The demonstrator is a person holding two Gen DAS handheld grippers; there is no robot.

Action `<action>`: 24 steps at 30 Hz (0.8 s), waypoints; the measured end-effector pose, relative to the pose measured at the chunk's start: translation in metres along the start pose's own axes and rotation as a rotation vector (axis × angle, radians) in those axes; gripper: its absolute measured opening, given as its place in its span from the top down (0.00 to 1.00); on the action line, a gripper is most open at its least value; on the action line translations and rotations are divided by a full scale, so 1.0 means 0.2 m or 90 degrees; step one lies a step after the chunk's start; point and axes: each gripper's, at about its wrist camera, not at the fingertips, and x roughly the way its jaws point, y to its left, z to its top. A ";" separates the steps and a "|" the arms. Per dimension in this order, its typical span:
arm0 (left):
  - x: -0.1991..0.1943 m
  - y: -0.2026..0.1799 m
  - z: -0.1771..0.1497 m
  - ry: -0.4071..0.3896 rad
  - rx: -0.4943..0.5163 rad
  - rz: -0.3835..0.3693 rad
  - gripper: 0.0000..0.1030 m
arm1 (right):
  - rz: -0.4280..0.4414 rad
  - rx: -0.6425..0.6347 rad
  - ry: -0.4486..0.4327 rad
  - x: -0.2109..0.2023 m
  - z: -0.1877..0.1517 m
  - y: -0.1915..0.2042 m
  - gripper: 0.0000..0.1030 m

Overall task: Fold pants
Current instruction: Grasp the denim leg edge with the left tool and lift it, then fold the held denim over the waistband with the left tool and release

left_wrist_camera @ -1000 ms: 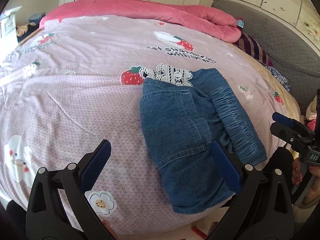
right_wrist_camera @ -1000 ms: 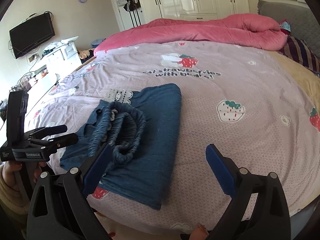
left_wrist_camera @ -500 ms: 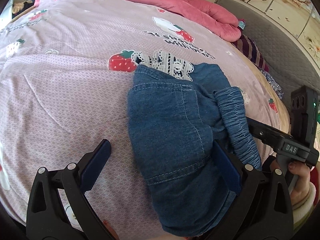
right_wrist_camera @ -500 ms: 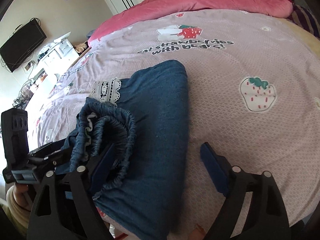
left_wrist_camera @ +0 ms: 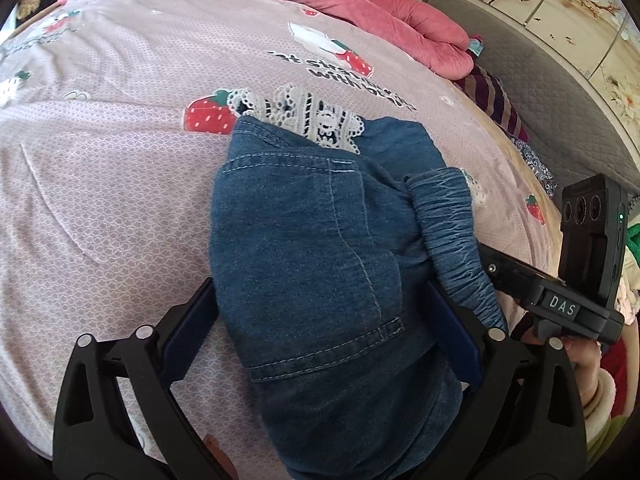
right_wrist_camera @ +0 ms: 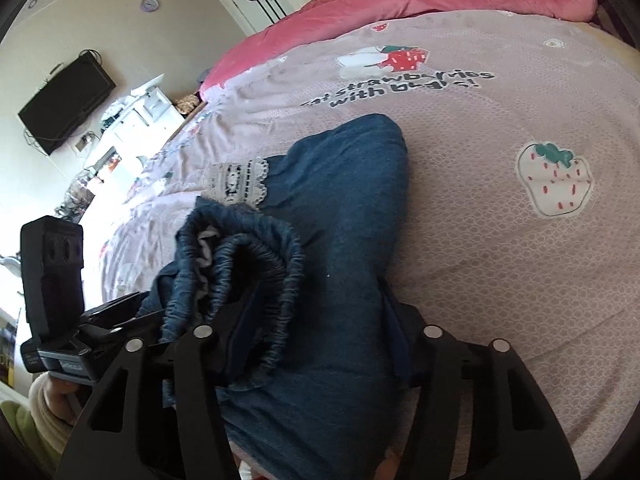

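The folded denim pants (left_wrist_camera: 320, 264) lie on the pink strawberry-print bedspread (left_wrist_camera: 100, 184). The left gripper (left_wrist_camera: 320, 320) stands wide, straddling the pocket side. The right gripper (right_wrist_camera: 320, 320) has just been closing, its jaws pinching the fold beside the elastic waistband (right_wrist_camera: 256, 264) — gathered, grey-lined, seen only here (likewise the wall television (right_wrist_camera: 66, 100)).

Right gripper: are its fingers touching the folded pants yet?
Touching. In the right wrist view the right gripper, whose jaws have just been closing, has both fingers pressed into the folded pants, and the denim bunches between them with no gap.
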 end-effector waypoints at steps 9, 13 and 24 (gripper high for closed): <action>-0.05 -0.10 0.01 -0.040 0.058 0.050 0.73 | -0.035 -0.049 -0.042 -0.02 -0.02 0.06 0.88; -0.08 -0.16 0.00 -0.063 0.093 0.072 0.77 | -0.064 -0.098 -0.071 -0.05 -0.02 0.14 0.89; -0.19 -0.23 0.06 -0.100 0.113 0.068 0.78 | -0.084 -0.140 -0.133 -0.17 0.03 0.23 0.89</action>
